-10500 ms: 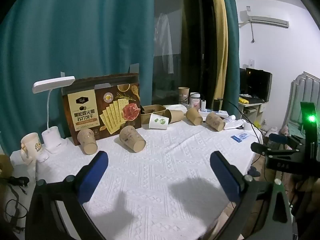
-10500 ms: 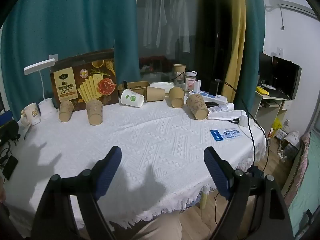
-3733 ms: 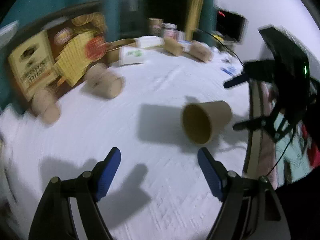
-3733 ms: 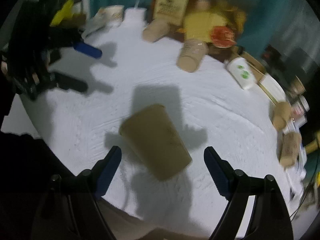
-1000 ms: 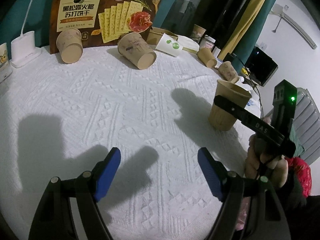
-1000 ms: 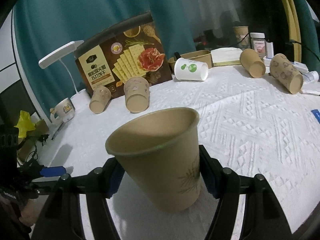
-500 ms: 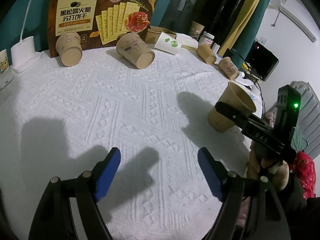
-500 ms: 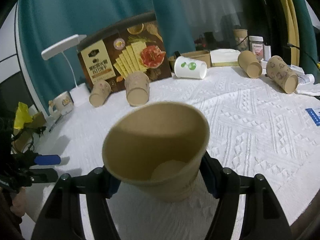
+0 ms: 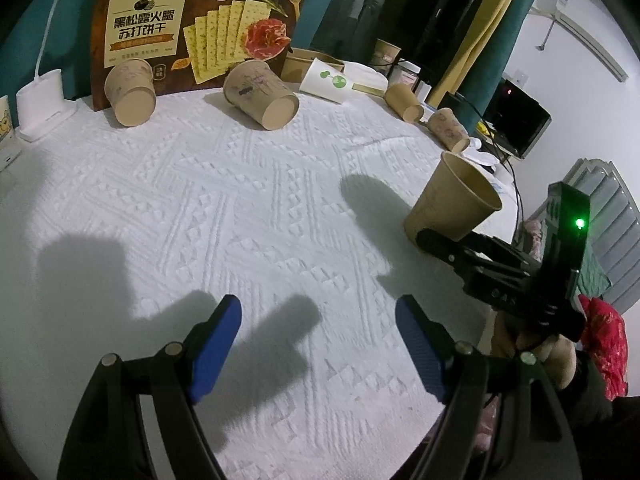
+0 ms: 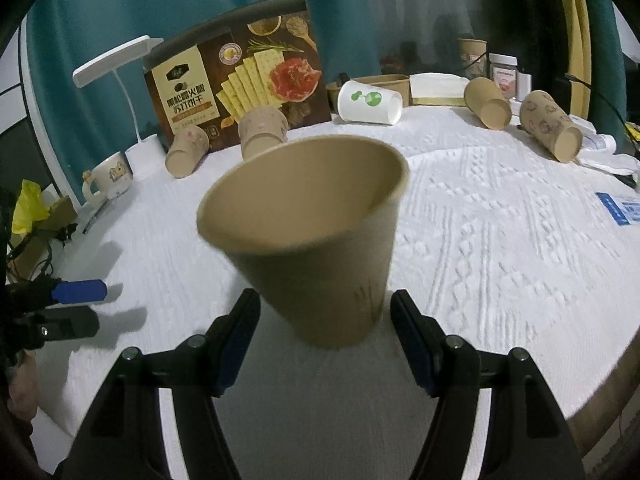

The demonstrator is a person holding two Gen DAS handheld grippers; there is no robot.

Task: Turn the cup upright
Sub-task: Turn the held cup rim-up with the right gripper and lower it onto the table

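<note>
- The left gripper is hovering over the white tablecloth with its blue pads spread wide and nothing between them.
- Along the far left edge, a white lamp base and a cracker box are standing, with two brown cups lying on their sides in front of the box.
- Further right, a white cup with green dots and two more brown cups are lying tipped over, well apart from the task's cup.
- The paper cup is sitting mouth-up near the table's right edge, its long axis leaning off vertical, base on the cloth.
- The right gripper is flanking the cup's lower part, its jaws standing apart with gaps showing on both sides.
- Nothing is blocking the cup.
</note>
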